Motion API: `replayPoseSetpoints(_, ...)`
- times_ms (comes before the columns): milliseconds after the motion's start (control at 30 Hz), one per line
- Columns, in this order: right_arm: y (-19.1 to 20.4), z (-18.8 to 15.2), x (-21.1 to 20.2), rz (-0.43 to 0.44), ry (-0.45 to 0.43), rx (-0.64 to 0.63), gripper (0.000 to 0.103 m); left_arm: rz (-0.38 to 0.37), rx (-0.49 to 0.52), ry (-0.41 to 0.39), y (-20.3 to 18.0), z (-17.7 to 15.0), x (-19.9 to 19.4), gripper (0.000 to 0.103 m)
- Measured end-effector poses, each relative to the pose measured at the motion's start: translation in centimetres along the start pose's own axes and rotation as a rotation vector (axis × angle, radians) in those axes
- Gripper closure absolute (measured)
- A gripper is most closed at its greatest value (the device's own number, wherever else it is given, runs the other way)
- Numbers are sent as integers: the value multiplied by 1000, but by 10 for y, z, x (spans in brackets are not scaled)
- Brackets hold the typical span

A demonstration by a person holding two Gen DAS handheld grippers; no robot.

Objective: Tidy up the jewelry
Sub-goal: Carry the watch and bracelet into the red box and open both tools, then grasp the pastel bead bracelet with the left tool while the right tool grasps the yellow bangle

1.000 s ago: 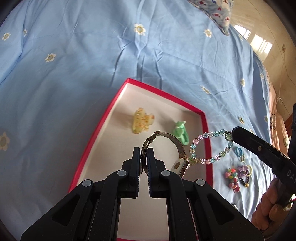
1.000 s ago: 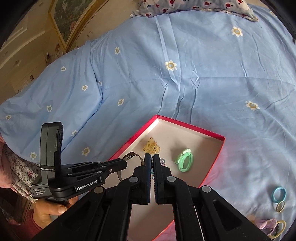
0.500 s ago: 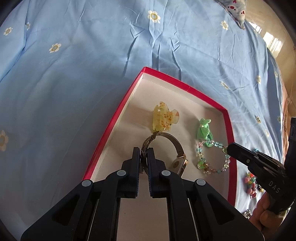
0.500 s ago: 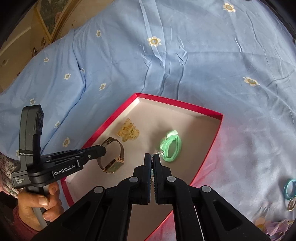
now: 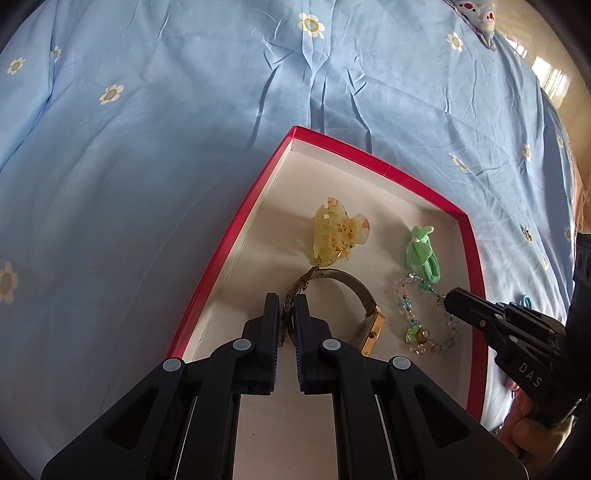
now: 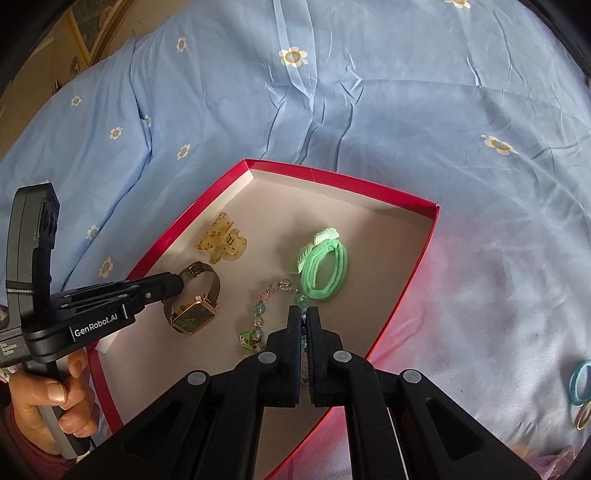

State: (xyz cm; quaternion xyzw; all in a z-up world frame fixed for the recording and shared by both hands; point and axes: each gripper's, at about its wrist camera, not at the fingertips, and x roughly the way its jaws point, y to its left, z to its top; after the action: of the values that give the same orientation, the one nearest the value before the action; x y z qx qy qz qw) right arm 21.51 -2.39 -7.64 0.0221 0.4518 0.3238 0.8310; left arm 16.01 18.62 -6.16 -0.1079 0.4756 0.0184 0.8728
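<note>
Both my tools have come down into the red box (image 6: 417, 254) on the blue bed (image 5: 147, 166), so the watch (image 6: 195, 299) and beaded bracelet (image 6: 271, 308) now sit on its floor beside the yellow hair clip (image 5: 338, 236) and green hair tie (image 6: 325, 273). Left tool (image 5: 286, 314) stays clenched on the watch strap; right tool (image 6: 303, 319) stays clenched on the bracelet. I judge releasing comes next.

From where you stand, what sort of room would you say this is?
Most likely a bedroom. The work is done on a bed covered by a light blue sheet printed with white daisies, a patterned pillow lies at its far edge, and a framed picture leans against the wall beside it.
</note>
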Motion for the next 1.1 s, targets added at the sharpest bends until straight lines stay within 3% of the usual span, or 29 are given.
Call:
replayPoseSetpoints(167, -3, -1, 2, 4, 6, 8, 100, 7, 2, 7, -1, 0, 1, 93)
replayPoseSetpoints(367, -1, -2, 3, 2, 7, -5, 96, 16, -2, 4, -2, 1, -4, 78)
replayPoseSetpoints(433, 0, -1, 3, 1, 6, -1, 95, 18, -8, -3, -1, 1, -8, 65)
replayPoseSetpoints(533, -3, -1, -2, 6, 0, 19, 92, 19, -7, -16, -1, 0, -14, 63)
replayPoseSetpoints(567, -4, -1, -5, 9, -6, 26, 87, 17, -8, -18, -1, 0, -16, 62)
replayPoseSetpoints(667, -8, -1, -18, 28, -29, 47, 69, 11, -9, -26, -3, -3, -23, 58)
replayPoseSetpoints(800, -12, -4, -47, 31, -78, 64, 68, -6, -7, -43, -8, -9, -38, 53)
replayPoseSetpoints(933, -22, -13, -80, 12, -133, 89, 59, -32, 4, -61, -16, -19, -53, 51)
replayPoseSetpoints(1100, -44, -34, -113, -21, -166, 138, 58, -71, 27, -74, -34, -33, -68, 49)
